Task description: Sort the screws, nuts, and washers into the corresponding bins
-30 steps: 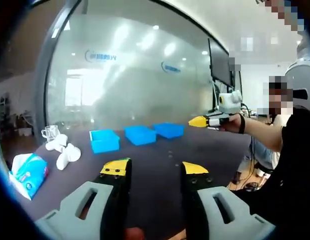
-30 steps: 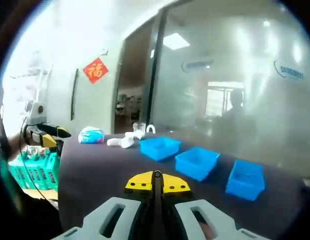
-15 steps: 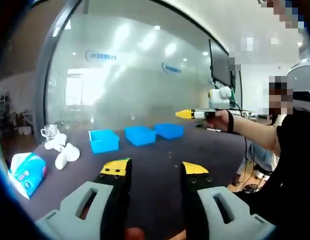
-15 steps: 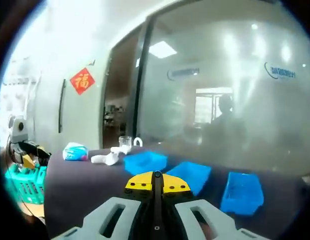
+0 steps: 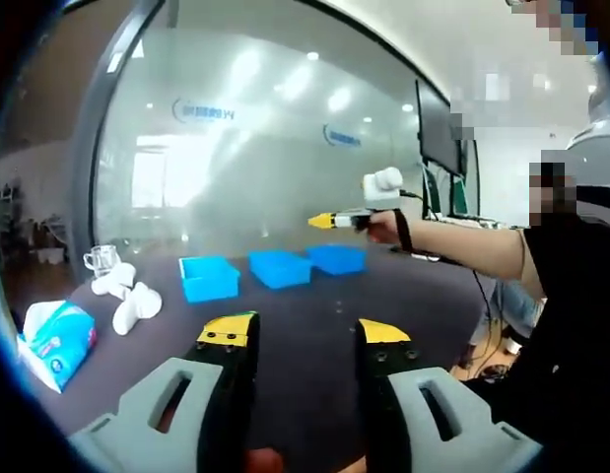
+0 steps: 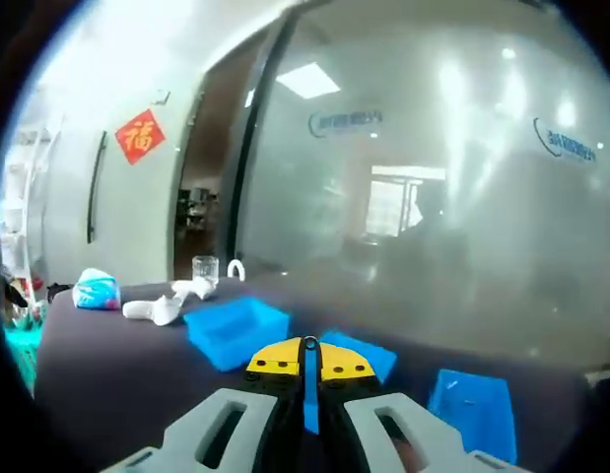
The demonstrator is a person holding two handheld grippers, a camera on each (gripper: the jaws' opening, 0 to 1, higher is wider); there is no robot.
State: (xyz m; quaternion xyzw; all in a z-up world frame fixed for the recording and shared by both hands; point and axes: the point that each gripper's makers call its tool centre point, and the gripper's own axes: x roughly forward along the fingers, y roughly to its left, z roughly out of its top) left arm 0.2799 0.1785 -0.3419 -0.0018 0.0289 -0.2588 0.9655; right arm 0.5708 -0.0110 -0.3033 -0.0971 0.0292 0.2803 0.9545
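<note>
The right gripper (image 5: 329,220) has swung leftward over the three blue bins (image 5: 277,268), jaws pressed together, nothing visible between them. The left gripper (image 5: 303,340) hangs back with jaws parted. Bins lie ahead; the right is nearer.

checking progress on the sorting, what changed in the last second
In the left gripper view, the right hand-held gripper has swung from beside the person toward the blue bins, jaws shut, holding nothing visible. The left hand-held gripper stayed open and still. Bins, tissue pack and white items have not moved.
</note>
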